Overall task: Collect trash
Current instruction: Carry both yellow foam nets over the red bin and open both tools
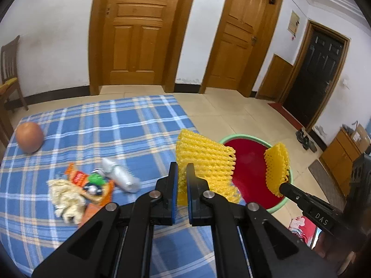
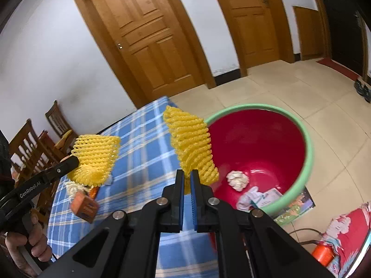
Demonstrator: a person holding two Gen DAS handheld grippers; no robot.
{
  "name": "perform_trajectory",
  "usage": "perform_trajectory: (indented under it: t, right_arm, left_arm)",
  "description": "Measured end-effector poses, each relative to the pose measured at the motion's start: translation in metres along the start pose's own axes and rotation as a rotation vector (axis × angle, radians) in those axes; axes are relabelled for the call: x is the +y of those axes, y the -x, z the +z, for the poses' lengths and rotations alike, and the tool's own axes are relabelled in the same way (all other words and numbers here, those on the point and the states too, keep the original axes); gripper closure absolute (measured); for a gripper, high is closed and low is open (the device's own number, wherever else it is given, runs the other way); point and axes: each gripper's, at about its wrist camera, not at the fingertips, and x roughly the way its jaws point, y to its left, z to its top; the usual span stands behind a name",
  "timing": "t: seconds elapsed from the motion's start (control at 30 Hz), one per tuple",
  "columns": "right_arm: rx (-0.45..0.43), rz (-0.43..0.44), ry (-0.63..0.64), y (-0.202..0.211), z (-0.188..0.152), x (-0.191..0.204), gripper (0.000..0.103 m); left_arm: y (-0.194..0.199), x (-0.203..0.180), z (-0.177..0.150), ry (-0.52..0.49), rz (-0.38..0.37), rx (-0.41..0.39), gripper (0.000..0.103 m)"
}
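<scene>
Black fingers (image 1: 172, 183), blue pads (image 2: 182, 185)

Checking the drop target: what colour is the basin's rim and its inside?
Basin: light green rim, deep red inside. Clearest in the right wrist view.

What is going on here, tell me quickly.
A person is clearing trash off a table with a blue checked cloth, a gripper in each hand. The left gripper is shut on one yellow foam net, and the right gripper is shut on another yellow foam net. Both are near the red bin on the floor, which already holds crumpled paper. Wrappers and an orange lie on the table.
</scene>
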Motion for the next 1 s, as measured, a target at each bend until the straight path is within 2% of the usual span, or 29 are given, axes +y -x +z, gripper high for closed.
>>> perform_trajectory:
  t: [0.63,0.77,0.93,1.0]
  right_arm:
    - [0.028,-0.101,-0.129,-0.010,-0.010,-0.073,0.092]
    - [0.032,-0.103,-0.148,-0.010,-0.013,-0.082,0.078]
    - [0.031,-0.110,-0.154,-0.009,-0.013,-0.087,0.073]
    - [0.028,-0.112,-0.160,-0.007,-0.013,-0.088,0.067]
  left_arm:
    - [-0.081,-0.072,-0.002,-0.113,-0.050,0.121,0.098]
    - [-0.095,-0.081,-0.003,-0.135,-0.050,0.134,0.098]
    - [-0.107,-0.093,-0.004,-0.157,-0.052,0.143,0.098]
    - [-0.109,-0.094,-0.004,-0.159,-0.055,0.142,0.094]
